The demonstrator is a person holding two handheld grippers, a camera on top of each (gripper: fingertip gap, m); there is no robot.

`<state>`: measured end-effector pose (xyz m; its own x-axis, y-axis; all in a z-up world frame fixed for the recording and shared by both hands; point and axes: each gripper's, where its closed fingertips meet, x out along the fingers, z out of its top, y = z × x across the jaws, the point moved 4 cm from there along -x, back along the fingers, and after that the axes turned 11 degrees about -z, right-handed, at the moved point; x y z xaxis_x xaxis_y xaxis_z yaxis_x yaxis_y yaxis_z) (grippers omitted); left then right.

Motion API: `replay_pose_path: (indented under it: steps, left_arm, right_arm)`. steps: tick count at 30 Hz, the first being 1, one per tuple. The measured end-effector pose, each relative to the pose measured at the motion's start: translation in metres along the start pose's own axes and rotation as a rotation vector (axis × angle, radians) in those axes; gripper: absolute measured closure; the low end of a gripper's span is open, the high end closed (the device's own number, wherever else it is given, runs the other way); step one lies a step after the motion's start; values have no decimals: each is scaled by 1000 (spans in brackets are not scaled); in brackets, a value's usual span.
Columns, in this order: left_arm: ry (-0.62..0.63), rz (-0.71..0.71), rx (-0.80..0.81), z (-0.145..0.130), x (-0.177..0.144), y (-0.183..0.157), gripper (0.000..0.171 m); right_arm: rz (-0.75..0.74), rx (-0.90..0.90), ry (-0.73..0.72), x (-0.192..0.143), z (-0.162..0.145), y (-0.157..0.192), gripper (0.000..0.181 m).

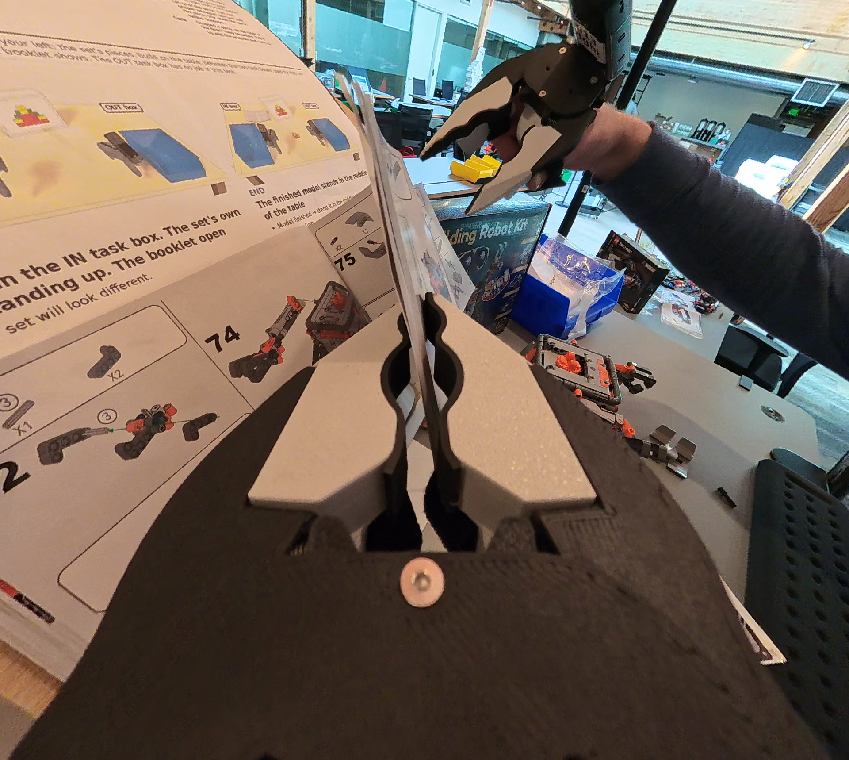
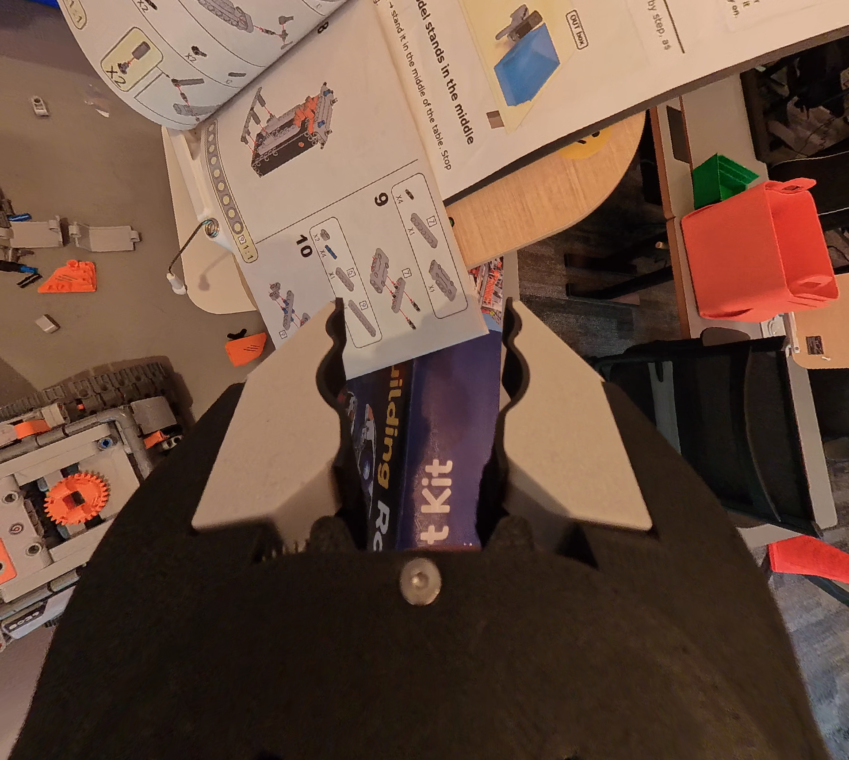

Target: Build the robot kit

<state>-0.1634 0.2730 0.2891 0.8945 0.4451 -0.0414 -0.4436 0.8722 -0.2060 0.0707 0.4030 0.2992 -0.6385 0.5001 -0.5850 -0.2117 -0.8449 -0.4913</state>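
Pinching a thin sheaf of pages edge-on, the left hand-held gripper (image 1: 425,301) is closed on leaves of the one instruction booklet (image 1: 183,370), which lies open to its left beneath a single curling printed sheet (image 1: 138,94). The right hand-held gripper (image 2: 422,310) has its jaws spread wide and grips nothing. It hovers over the one dark blue kit box (image 2: 432,439), with a corner of a booklet page just ahead of its fingertips. From the left wrist view it hangs raised in a person's hand, well above the grey desk (image 1: 712,416). On the desk I count one partly built grey-and-orange model (image 1: 583,370), one blue bin (image 1: 551,301) holding a plastic bag, and two loose orange wedge pieces (image 2: 69,276). Off the desk is one orange bin (image 2: 758,250).
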Motion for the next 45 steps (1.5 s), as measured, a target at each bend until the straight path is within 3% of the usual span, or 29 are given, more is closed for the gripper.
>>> replay_pose_path:
  steps: [12, 26, 45]
  left_arm:
    - [3, 12, 2, -1, 0, 2, 171]
    - [14, 26, 12, -1, 2, 1, 171]
    - [21, 32, 11, -2, 1, 4, 171]
  right_arm:
    - [-2, -12, -13, 12, -6, 11, 113]
    - [-29, 3, -82, -19, 3, -1, 115]
    - [-28, 19, -112, -19, 4, -2, 115]
